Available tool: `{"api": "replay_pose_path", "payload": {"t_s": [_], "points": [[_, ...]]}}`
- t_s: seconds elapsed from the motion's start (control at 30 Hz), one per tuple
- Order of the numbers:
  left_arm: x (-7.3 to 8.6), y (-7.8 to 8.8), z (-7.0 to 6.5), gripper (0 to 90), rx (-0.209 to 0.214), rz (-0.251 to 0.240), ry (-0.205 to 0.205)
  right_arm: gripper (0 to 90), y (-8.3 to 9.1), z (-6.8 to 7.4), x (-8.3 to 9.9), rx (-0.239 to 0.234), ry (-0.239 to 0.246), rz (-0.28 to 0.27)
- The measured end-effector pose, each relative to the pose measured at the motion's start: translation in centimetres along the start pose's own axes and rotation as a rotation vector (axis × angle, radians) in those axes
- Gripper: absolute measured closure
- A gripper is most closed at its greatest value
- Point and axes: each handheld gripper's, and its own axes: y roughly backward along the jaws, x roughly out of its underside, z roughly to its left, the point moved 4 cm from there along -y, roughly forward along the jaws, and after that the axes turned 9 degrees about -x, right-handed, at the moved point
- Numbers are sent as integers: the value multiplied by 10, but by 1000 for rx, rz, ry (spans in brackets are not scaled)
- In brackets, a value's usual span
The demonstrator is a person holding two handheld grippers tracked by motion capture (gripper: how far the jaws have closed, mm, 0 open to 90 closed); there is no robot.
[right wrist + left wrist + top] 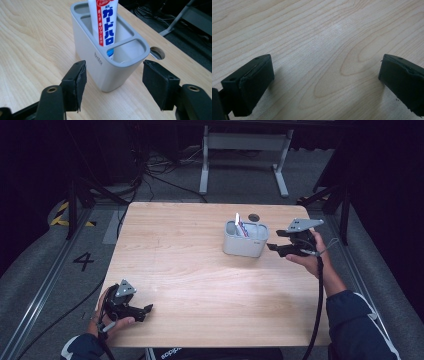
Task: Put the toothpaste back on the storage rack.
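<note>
The right tongs [113,85], partly open and holding nothing, sit just right of the grey plastic compartmented holder [100,62], where a white toothpaste tube [103,20] stands upright. The left tongs [325,82] gape empty over the pale wooden surface [200,285], near left.

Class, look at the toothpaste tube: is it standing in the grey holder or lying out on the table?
In: the toothpaste tube stands upright in the middle compartment of the grey holder.
</note>
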Motion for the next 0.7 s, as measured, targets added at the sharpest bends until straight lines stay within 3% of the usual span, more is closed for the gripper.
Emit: {"api": "replay_pose_path", "payload": {"t_s": [0.5, 0.7], "points": [[0, 0, 0, 4, 0, 0, 0, 323, 11, 22, 39, 22, 39, 53], [0, 0, 0, 4, 1, 0, 1, 307, 19, 25, 55, 37, 33, 41]]}}
